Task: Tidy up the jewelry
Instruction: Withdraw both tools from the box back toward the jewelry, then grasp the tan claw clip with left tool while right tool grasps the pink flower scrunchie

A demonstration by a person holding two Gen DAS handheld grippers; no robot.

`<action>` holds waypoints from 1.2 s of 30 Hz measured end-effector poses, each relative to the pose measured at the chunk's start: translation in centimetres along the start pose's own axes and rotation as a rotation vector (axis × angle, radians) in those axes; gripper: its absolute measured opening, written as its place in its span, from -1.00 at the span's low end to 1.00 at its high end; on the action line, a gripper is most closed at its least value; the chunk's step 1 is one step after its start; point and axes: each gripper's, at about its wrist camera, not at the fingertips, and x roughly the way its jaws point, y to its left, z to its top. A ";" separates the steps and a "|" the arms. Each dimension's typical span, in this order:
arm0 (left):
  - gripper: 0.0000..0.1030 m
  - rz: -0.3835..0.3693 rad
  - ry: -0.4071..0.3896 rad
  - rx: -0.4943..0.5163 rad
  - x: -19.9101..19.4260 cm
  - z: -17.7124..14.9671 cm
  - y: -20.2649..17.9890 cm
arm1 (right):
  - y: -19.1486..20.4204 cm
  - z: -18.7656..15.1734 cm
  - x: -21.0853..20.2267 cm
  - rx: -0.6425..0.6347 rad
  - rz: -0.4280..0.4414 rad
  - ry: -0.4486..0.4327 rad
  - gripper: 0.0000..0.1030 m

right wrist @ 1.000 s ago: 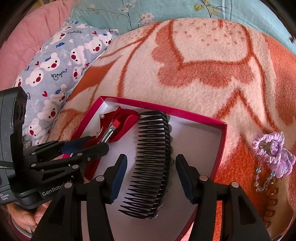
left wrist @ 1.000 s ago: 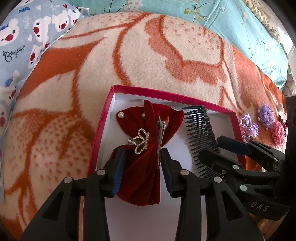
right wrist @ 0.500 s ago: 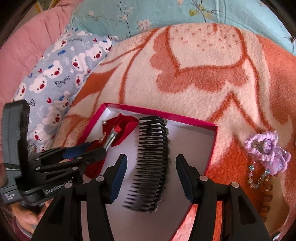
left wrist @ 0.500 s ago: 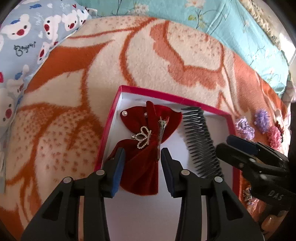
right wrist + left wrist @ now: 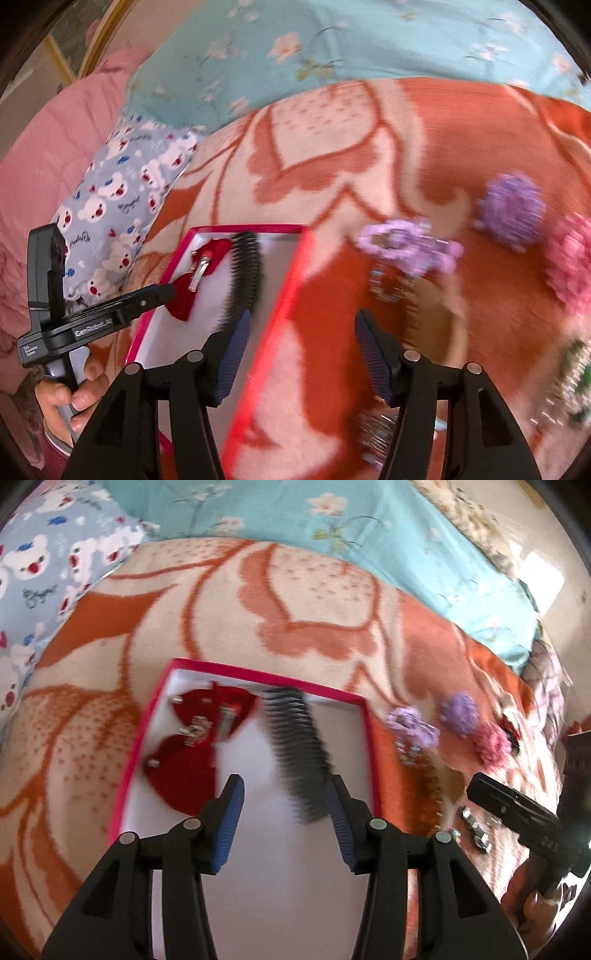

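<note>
A red-rimmed box (image 5: pixel 255 674) with a white floor lies on the blanket. Inside it are a red velvet bow (image 5: pixel 184 764) with a rhinestone crown and a black comb (image 5: pixel 295 753). My left gripper (image 5: pixel 284 794) hovers over the box floor between bow and comb, its jaws opening with nothing between them. My right gripper (image 5: pixel 303 325) hangs above the box's right rim (image 5: pixel 291 273) and the blanket, open and widening slightly, empty. The comb (image 5: pixel 243 273), the bow (image 5: pixel 183 304) and the left gripper (image 5: pixel 159 293) show at the left of the right wrist view.
Loose on the orange and cream blanket right of the box are a lilac clip (image 5: pixel 406 243), a purple pompom (image 5: pixel 511 208), a pink pompom (image 5: pixel 572 258) and beaded and silver pieces (image 5: pixel 388 286). A bear-print pillow (image 5: pixel 122 206) and a teal quilt (image 5: pixel 332 535) lie behind.
Both grippers rose and drew back from the box. The left left the bow, drifted right and opened wider. The right swung right, off the comb, to over the box's right rim.
</note>
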 end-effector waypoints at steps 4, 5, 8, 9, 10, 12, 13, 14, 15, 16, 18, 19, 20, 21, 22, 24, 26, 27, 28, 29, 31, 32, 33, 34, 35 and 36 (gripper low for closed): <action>0.13 -0.049 0.014 0.041 -0.1 -0.9 -3.3 | -3.5 -0.8 -2.7 0.052 -0.053 -0.022 0.19; 0.16 -0.056 0.016 0.048 0.0 -1.1 -3.9 | -4.1 -0.9 -3.2 0.059 -0.061 -0.026 0.21; 0.19 -0.086 0.034 0.074 0.3 -1.7 -6.3 | -6.4 -1.4 -5.3 0.094 -0.088 -0.050 0.21; 0.19 -0.092 0.037 0.080 0.4 -1.9 -6.9 | -6.9 -1.5 -5.7 0.102 -0.095 -0.056 0.21; 0.18 -0.099 0.044 0.088 0.5 -2.0 -7.6 | -7.5 -1.7 -6.2 0.110 -0.101 -0.062 0.21; 0.19 -0.111 0.055 0.100 0.8 -2.3 -8.9 | -8.6 -2.0 -7.2 0.126 -0.116 -0.077 0.22; 0.19 -0.117 0.060 0.105 0.9 -2.4 -9.4 | -9.2 -2.3 -7.7 0.132 -0.126 -0.082 0.23; 0.22 -0.124 0.068 0.111 1.1 -2.4 -10.0 | -9.8 -2.5 -8.1 0.142 -0.131 -0.087 0.25; 0.25 -0.128 0.072 0.113 1.2 -2.6 -10.4 | -10.3 -2.6 -8.4 0.149 -0.135 -0.090 0.25; 0.32 -0.137 0.076 0.115 1.4 -2.7 -10.9 | -10.7 -2.7 -8.7 0.155 -0.140 -0.094 0.25; 0.38 -0.154 0.081 0.121 1.7 -2.7 -11.8 | -11.6 -2.9 -9.1 0.169 -0.149 -0.099 0.25; 0.40 -0.159 0.085 0.123 1.9 -2.8 -12.2 | -12.1 -3.0 -9.3 0.177 -0.151 -0.101 0.25; 0.41 -0.165 0.092 0.126 2.2 -2.8 -12.7 | -12.6 -3.1 -9.5 0.185 -0.155 -0.103 0.25; 0.41 -0.170 0.098 0.127 2.4 -2.8 -13.0 | -12.8 -3.1 -9.6 0.190 -0.158 -0.103 0.25; 0.41 -0.174 0.105 0.127 2.7 -2.9 -13.3 | -13.2 -3.2 -9.6 0.197 -0.162 -0.104 0.25; 0.41 -0.182 0.121 0.126 3.4 -2.9 -14.0 | -13.9 -3.3 -9.7 0.214 -0.163 -0.104 0.25; 0.41 -0.187 0.133 0.129 3.9 -2.9 -14.4 | -14.3 -3.4 -9.8 0.223 -0.168 -0.105 0.25; 0.41 -0.191 0.138 0.130 4.1 -2.9 -14.6 | -14.5 -3.4 -9.8 0.227 -0.169 -0.106 0.25; 0.41 -0.199 0.144 0.132 4.5 -3.0 -14.9 | -14.7 -3.4 -9.8 0.230 -0.169 -0.107 0.25; 0.43 -0.202 0.149 0.134 4.7 -3.0 -15.1 | -14.9 -3.4 -9.8 0.233 -0.170 -0.108 0.25; 0.45 -0.201 0.157 0.135 5.1 -3.0 -15.4 | -15.3 -3.4 -9.8 0.238 -0.171 -0.107 0.25; 0.45 -0.200 0.160 0.137 5.4 -3.0 -15.6 | -15.4 -3.4 -9.8 0.242 -0.172 -0.107 0.25; 0.45 -0.200 0.162 0.136 5.5 -3.0 -15.6 | -15.5 -3.4 -9.7 0.244 -0.172 -0.107 0.25; 0.45 -0.198 0.165 0.134 5.7 -3.0 -15.6 | -15.7 -3.3 -9.7 0.246 -0.173 -0.106 0.25; 0.45 -0.198 0.167 0.131 5.9 -2.9 -15.7 | -15.8 -3.3 -9.6 0.247 -0.174 -0.105 0.25; 0.45 -0.200 0.170 0.126 6.1 -2.9 -15.7 | -16.0 -3.3 -9.5 0.250 -0.175 -0.102 0.25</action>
